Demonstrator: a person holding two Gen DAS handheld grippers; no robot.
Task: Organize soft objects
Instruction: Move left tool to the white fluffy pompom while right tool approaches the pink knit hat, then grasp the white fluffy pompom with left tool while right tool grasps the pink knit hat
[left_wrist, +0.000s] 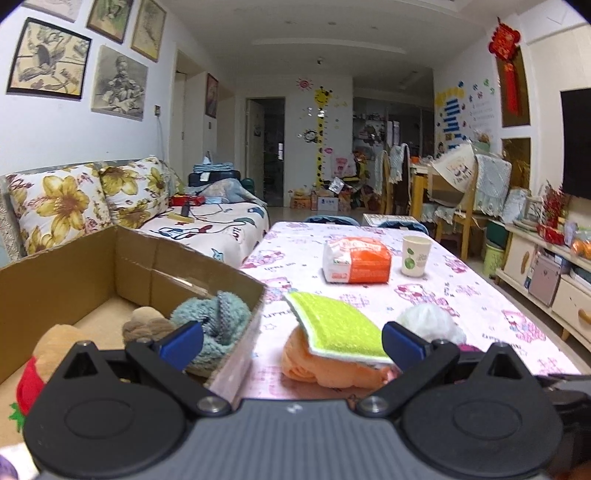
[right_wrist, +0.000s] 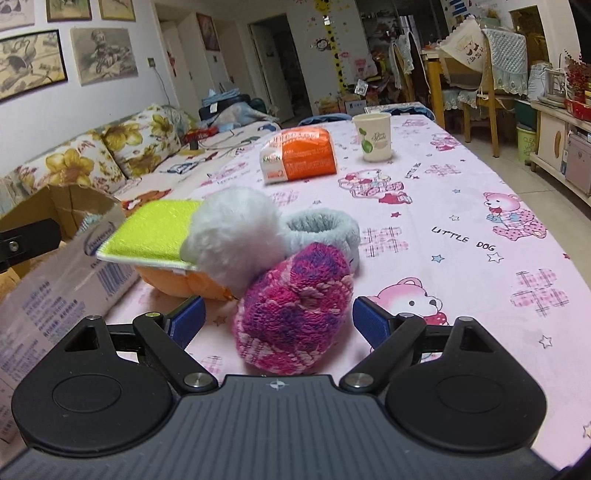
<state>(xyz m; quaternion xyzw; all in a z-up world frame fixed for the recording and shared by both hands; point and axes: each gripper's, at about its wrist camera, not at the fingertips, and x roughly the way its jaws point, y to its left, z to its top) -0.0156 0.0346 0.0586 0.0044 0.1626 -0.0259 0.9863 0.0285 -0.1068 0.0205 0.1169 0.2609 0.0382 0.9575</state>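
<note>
Nearby, knitted pink hat (right_wrist: 295, 314), fluffy pompom (right_wrist: 232, 236)

A long living room with white walls: framed pictures (left_wrist: 48, 59) hang above a sofa (left_wrist: 207, 221) with floral cushions (left_wrist: 59, 203). A giraffe height chart (left_wrist: 322, 136) marks the far wall. Wooden chairs (left_wrist: 465, 206) and a low cabinet (left_wrist: 546, 273) line the right side, under a dark television (left_wrist: 576, 144).

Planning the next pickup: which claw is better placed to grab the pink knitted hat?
Right. The right claw is open with the pink knitted hat lying directly between its fingers. The left claw, also open, faces the green sponge beside the box.
</note>
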